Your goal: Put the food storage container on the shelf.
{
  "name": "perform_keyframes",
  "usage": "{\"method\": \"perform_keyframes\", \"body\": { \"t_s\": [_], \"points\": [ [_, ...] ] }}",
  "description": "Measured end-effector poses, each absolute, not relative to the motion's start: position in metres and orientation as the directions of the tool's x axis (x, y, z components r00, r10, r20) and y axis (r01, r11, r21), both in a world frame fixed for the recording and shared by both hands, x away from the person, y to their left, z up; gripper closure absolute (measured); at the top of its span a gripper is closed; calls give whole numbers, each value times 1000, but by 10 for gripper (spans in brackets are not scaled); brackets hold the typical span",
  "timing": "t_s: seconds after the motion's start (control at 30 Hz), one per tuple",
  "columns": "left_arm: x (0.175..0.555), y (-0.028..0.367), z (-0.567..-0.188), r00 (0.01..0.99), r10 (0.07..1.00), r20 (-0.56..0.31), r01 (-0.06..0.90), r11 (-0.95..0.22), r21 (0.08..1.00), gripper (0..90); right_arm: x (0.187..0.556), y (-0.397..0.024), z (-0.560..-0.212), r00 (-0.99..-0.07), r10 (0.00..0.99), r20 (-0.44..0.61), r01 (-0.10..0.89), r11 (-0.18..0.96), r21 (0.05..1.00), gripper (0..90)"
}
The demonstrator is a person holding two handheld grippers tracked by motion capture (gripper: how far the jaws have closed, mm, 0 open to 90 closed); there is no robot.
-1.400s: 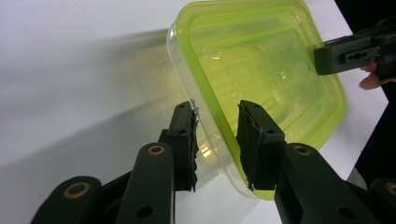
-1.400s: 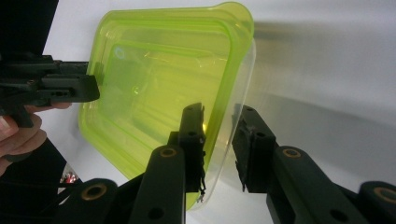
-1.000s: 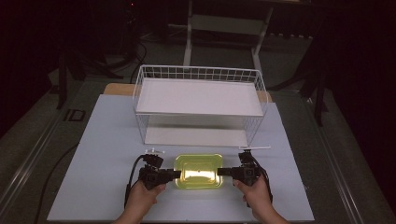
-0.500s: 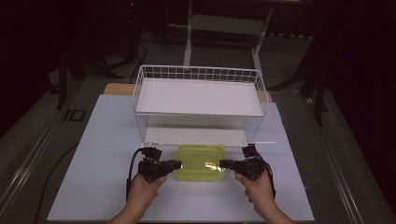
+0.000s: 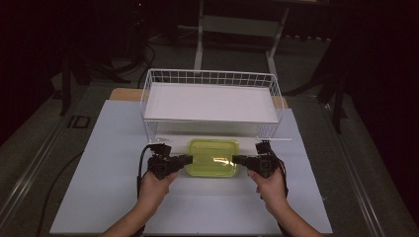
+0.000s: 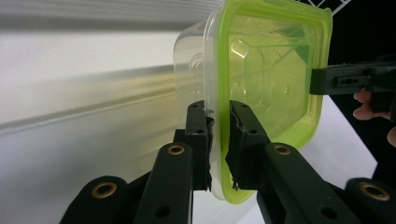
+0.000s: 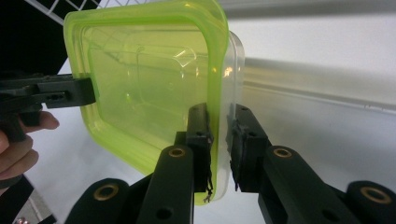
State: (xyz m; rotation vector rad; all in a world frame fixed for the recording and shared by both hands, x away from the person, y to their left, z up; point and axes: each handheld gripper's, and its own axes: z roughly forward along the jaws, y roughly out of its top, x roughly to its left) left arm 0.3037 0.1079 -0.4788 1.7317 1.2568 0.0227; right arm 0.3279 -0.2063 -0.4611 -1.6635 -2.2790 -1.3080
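Both grippers now hold the box (image 5: 213, 157) by its short ends and I have it off the mat (image 5: 113, 163). A second ago it sat lower in the high view, nearer my side of the mat; now it hangs closer to the basket (image 5: 210, 101), just in front of the basket's near wall and centred on it. The left gripper (image 5: 187, 159) pinches the box's left rim: in the left gripper view its pads (image 6: 201, 126) sit narrow, one on each side of the green lid edge (image 6: 219, 116) and the clear wall beneath it, pressed tight. Its jaws have just finished closing that last bit onto the rim. The right gripper (image 5: 238, 159) does the same at the far end; in the right gripper view its pads (image 7: 200, 123) clamp the lid lip and the clear wall (image 7: 236, 70) between them, also narrow. The lid is on and looks seated all round. The box reads about level in the high view, held between the two grippers with no sag that I can see. My reading: the lift is under way and the grip is settled on both sides, so the carry toward the basket can proceed. The basket's shelf (image 5: 212, 101) is bare and well above the mat, so more height is likely needed before going over the near wall. Risk: a thin rim pinch could slip if the two hands drift apart.
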Motion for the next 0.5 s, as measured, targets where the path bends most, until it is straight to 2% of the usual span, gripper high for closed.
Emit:
{"method": "perform_keyframes", "body": {
  "t_s": [0.5],
  "points": [
    [333,110,-503,456,758,-467,711,5,703,797,355,-196,-484,-402,803,440,791,62,609,788]
  ]
}}
